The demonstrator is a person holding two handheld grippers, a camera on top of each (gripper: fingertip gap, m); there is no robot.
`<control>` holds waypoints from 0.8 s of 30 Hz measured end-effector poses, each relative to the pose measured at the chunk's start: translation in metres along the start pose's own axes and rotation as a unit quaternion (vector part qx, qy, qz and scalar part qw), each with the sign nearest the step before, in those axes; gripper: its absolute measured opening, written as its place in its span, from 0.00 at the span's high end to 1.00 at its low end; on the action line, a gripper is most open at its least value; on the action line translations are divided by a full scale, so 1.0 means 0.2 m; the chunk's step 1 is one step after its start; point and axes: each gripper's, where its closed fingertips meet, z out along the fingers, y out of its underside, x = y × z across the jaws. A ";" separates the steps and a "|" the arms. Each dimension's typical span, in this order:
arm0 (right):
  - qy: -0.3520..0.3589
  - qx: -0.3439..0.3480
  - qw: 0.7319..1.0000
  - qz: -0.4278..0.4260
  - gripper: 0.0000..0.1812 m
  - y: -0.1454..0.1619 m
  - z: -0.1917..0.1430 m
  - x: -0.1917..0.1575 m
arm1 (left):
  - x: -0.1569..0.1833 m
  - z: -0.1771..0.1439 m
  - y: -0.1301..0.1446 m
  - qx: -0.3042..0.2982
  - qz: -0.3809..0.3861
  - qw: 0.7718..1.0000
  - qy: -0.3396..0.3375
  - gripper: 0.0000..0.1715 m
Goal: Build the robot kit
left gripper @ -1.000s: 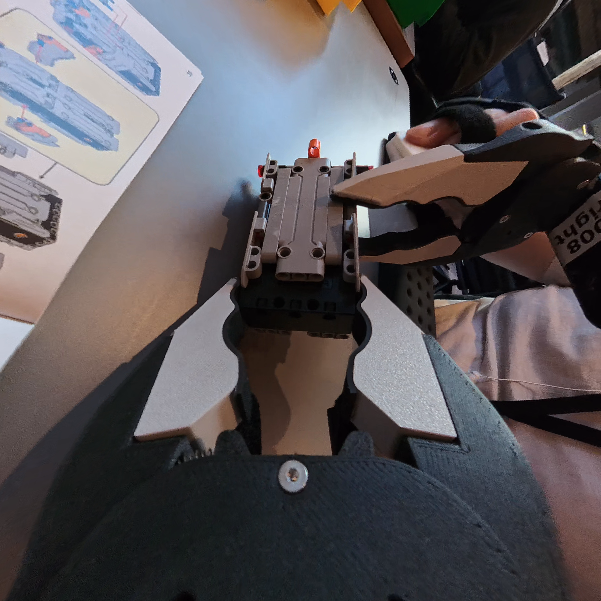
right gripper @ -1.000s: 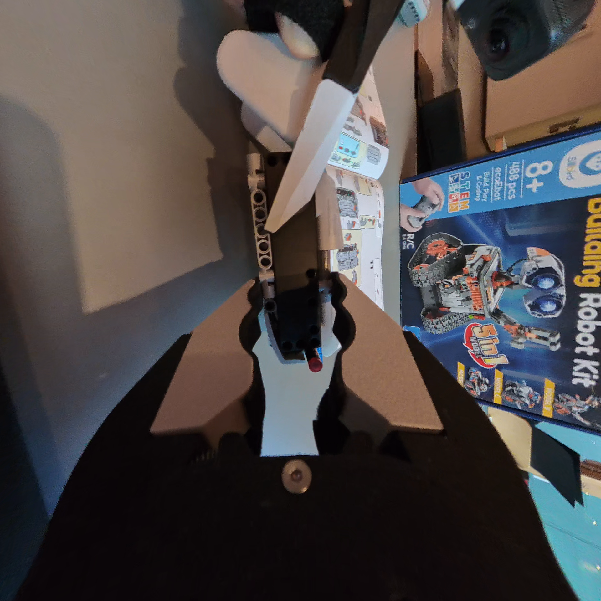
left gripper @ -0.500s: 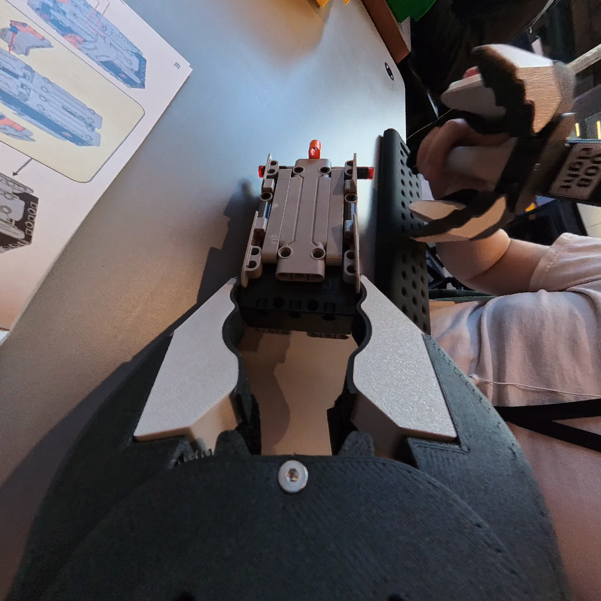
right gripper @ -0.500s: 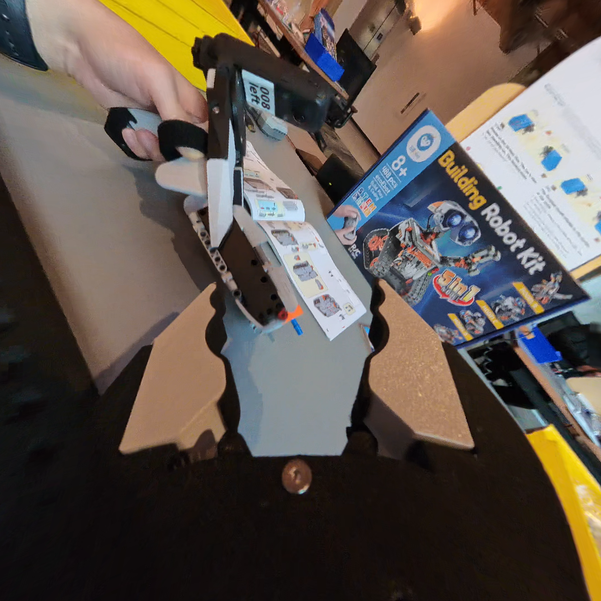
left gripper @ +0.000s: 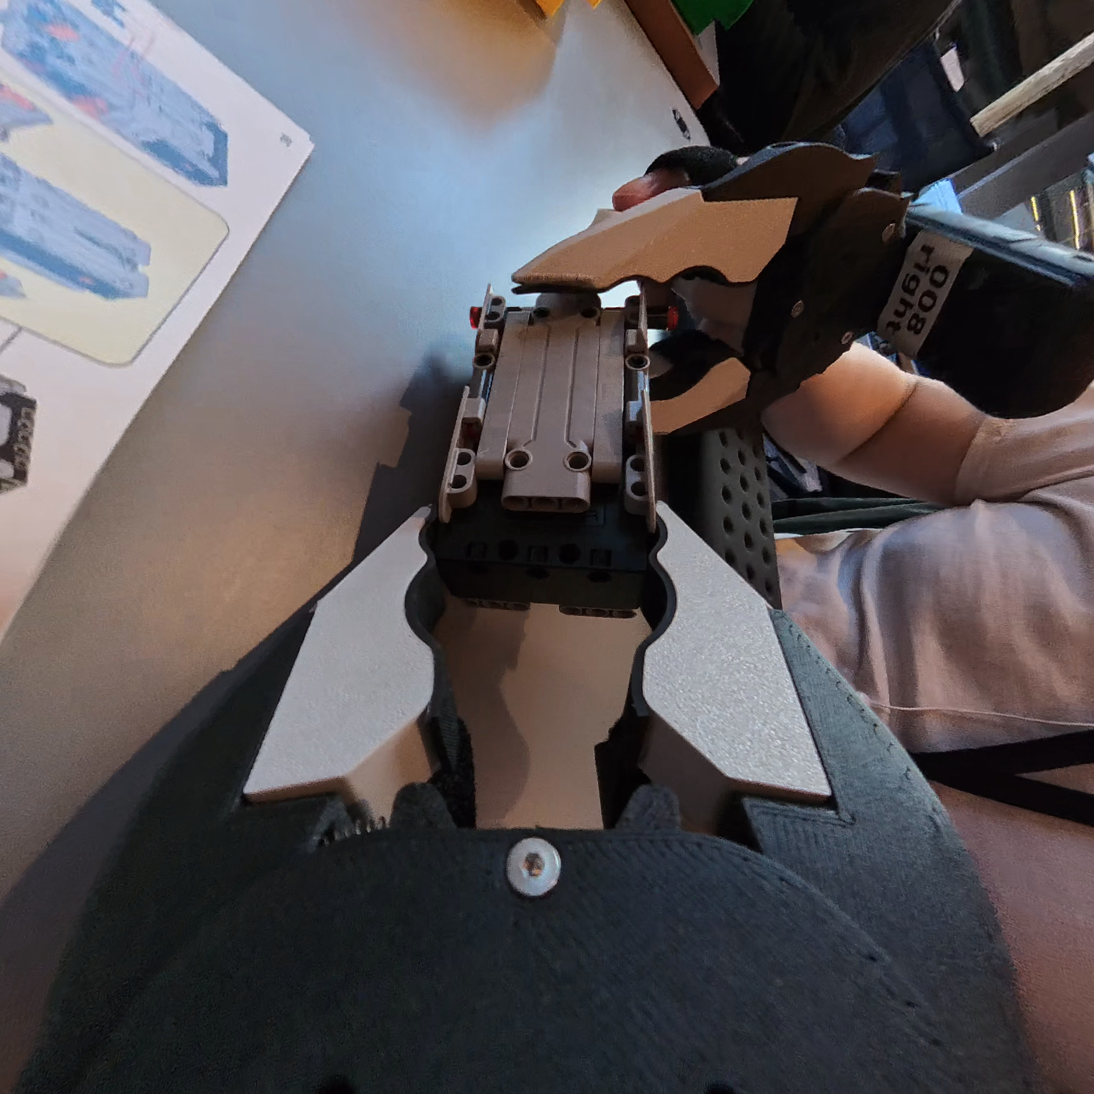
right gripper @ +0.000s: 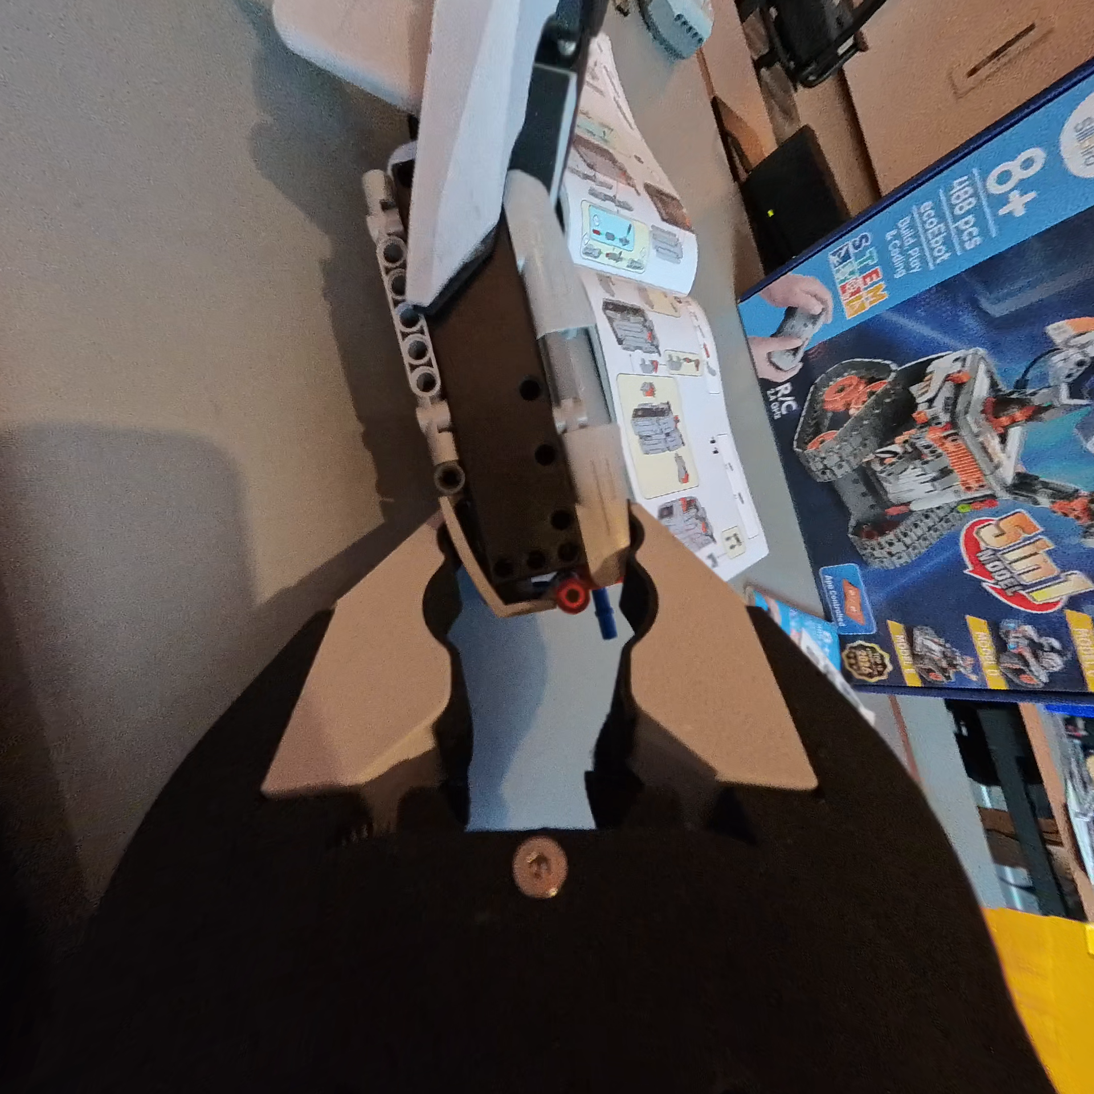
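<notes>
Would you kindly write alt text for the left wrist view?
The left gripper clamps the near end of a grey-and-black brick assembly above a grey table. The right gripper closes around its far end; an instruction sheet lies left.

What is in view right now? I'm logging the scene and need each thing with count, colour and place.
brick assembly: one, grey plates on a black block, held above the table between both grippers.
red pin: one, at the assembly's end by the right gripper.
blue pin: one, beside the red pin.
instruction booklet: one, white, open on the table.
kit box: one, blue, on the table past the booklet.
table: one, grey.
left gripper: grey fingers, shut on the assembly's black end.
right gripper: grey fingers around the assembly's far end.
person's arm: one, light sleeve, behind the right gripper.
</notes>
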 end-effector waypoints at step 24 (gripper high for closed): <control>-0.095 0.340 0.748 0.562 0.47 -0.51 -0.19 0.44 | 0.25 -0.47 -0.49 0.409 -0.060 0.896 0.161 0.62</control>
